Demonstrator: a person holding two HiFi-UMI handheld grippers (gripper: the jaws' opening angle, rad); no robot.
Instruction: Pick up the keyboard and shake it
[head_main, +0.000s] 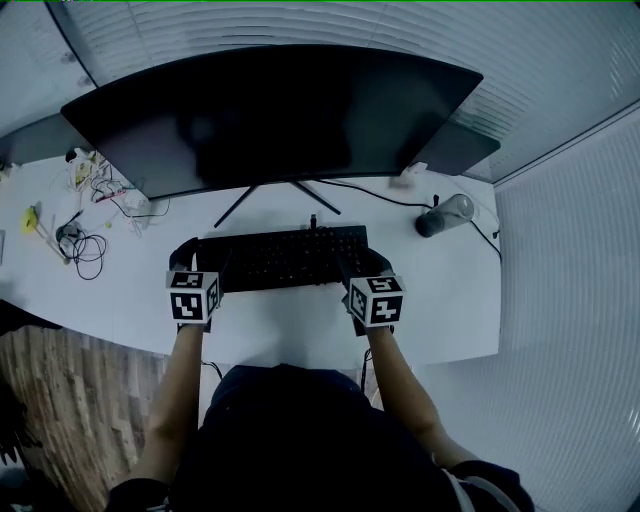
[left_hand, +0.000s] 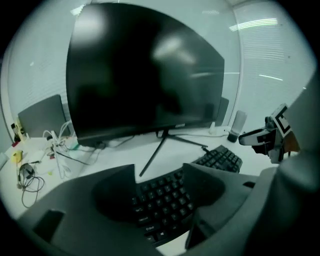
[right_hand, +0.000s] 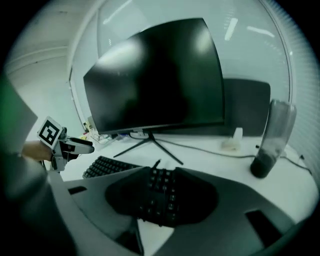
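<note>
A black keyboard (head_main: 285, 258) lies flat on the white desk (head_main: 440, 300) in front of a monitor. My left gripper (head_main: 203, 258) is at its left end and my right gripper (head_main: 362, 265) at its right end. In the left gripper view the jaws of the left gripper (left_hand: 160, 180) straddle the keyboard (left_hand: 167, 200), and its keys fill the gap between them. The right gripper view shows the same for the right gripper (right_hand: 159, 172), with the keyboard's end (right_hand: 162, 195) between its jaws. I cannot see either pair of pads pressing on it. Both grippers are open.
A wide curved monitor (head_main: 270, 110) on thin splayed legs (head_main: 290, 195) stands just behind the keyboard. A dark bottle (head_main: 445, 215) with a cable is at the back right. Tangled cables and small items (head_main: 85, 240) lie at the left. The desk's front edge runs close to my body.
</note>
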